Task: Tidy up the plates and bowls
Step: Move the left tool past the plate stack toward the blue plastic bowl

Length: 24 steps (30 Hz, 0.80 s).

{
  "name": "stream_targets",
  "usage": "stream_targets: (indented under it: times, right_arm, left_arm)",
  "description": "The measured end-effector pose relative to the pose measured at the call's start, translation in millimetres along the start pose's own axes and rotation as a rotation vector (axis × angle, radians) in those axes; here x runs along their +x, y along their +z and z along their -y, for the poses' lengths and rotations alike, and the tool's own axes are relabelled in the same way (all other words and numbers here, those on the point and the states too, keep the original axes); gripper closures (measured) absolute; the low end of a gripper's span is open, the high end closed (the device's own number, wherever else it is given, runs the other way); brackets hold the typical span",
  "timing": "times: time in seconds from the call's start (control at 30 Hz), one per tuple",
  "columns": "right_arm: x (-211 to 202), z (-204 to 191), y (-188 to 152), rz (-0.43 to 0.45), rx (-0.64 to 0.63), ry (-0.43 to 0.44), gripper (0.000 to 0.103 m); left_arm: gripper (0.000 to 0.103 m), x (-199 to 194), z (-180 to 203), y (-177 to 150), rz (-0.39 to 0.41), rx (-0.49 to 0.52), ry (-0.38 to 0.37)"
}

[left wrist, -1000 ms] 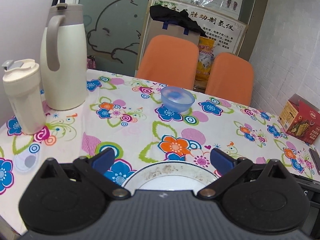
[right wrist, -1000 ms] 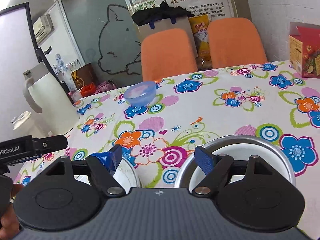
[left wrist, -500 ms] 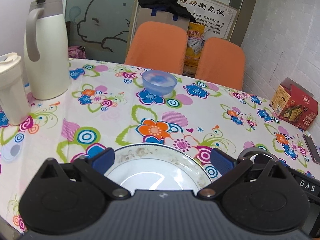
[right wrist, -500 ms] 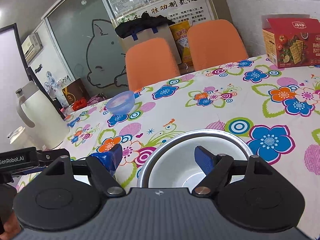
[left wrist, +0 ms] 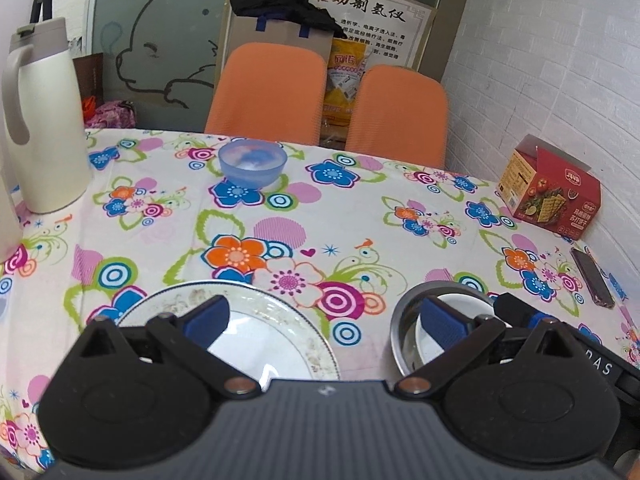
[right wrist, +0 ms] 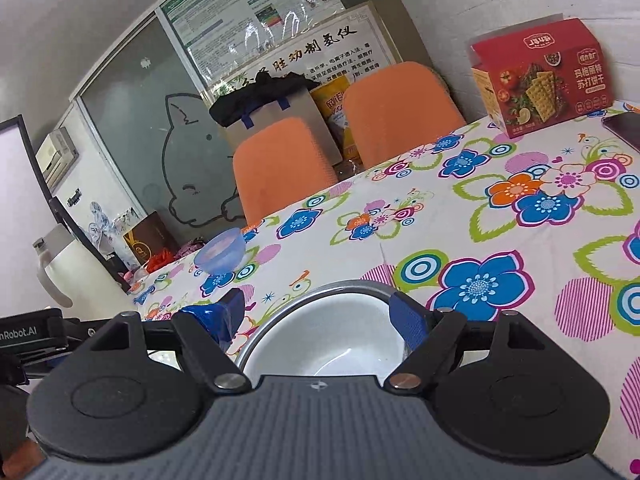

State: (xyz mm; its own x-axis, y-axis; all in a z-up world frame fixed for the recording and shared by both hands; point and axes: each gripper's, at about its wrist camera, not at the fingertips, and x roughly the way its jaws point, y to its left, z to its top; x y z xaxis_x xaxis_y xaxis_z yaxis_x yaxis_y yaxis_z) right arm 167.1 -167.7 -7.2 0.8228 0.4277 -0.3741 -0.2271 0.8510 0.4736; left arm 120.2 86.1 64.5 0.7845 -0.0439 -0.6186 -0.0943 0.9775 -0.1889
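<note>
- The red cracker box (right wrist: 542,76) against the white brick wall carries Chinese characters and a picture of crackers with tomato and lime; I can't make out the brand on its small white label.
- On the wall poster (left wrist: 372,20) behind the two orange chairs (left wrist: 272,92) a row of large brush-style Chinese characters shows above lines of print too small to read.
- In the right wrist view the other tool's body reads "nRobot.AI"; in the left wrist view the letters "DAS" show on the right-hand tool.
- The left gripper (left wrist: 326,318) hangs with its blue pads spread wide, one over the patterned plate (left wrist: 276,332) and one over the metal bowl (left wrist: 404,324); neither pad visibly touches.
- The right gripper (right wrist: 316,316) is also spread wide, straddling the metal bowl, which holds a white bowl (right wrist: 332,344) inside it.
- Plate and metal bowl sit just beside each other at the near edge of the floral tablecloth (left wrist: 360,216).
- A blue plastic bowl (left wrist: 252,162) stands alone near the far edge, by the chairs.
- The middle of the table is bare cloth; a cream jug (left wrist: 44,120) stands at the left edge, and a dark phone (left wrist: 592,278) lies near the box on the right.
</note>
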Motion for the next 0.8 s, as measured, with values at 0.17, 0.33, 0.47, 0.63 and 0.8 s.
stream_targets:
  times: [0.17,0.33,0.47,0.63,0.8]
  right_arm:
    - [-2,12,1,0.011,0.032,-0.023,0.037]
    - [0,23,-4,-0.012,0.071,-0.034,0.037]
    - [-3,27,-5,-0.006,0.091,-0.024,0.037]
    - [-4,28,-5,-0.010,0.094,-0.025,0.037]
    - [-1,25,-7,-0.020,0.091,-0.022,0.037]
  left_arm:
    - [0.002,4,20,-1,-0.022,0.056,-0.009]
    - [0.002,0,26,-5,-0.012,0.084,-0.009]
    - [0.002,2,25,-6,-0.023,0.079,-0.001]
    - [0.002,3,26,-9,-0.032,0.075,-0.006]
    - [0.002,5,25,-12,-0.045,0.080,-0.003]
